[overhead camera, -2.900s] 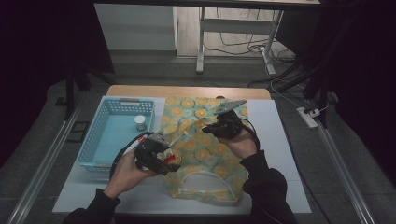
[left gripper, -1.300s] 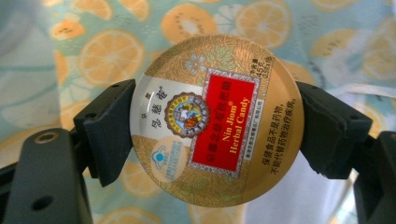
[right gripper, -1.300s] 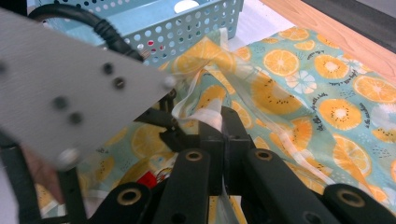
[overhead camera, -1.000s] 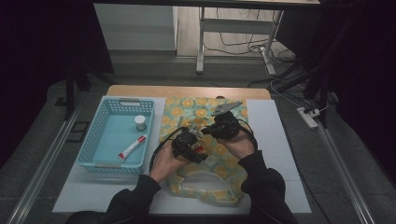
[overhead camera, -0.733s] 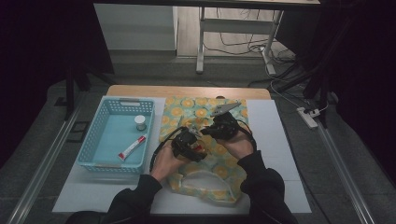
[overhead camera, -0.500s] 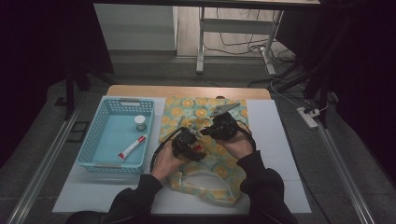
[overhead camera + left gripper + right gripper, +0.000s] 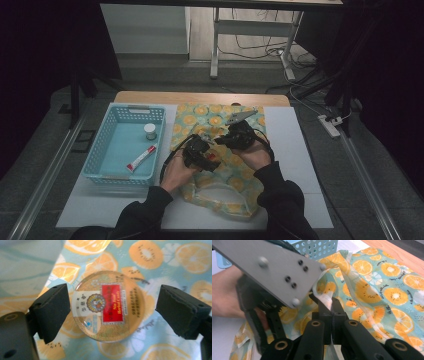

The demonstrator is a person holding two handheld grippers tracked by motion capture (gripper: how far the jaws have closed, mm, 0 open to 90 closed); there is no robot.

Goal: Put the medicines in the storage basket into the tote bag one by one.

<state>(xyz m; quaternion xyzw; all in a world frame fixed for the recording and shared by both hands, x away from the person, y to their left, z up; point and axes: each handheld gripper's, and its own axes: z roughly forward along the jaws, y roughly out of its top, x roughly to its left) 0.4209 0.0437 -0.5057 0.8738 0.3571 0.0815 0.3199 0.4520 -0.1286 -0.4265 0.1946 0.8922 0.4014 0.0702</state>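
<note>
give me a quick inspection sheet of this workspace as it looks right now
surface: white table with a wooden back edge
job's things: fruit-print bag spread flat; round candy tin lies inside it
clutter: blue basket holding a small bottle and a tube
grippers: left gripper jaws just opening, apart from the tin; right gripper shut on the bag's edge
cables: black cable loops from the left gripper; more on the floor
surroundings: desk legs, power strip

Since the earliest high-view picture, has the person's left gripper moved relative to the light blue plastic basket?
Yes. The left gripper has moved right, away from the light blue plastic basket, and now sits over the orange-patterned bag, its jaws just opening around a round tin.
</note>
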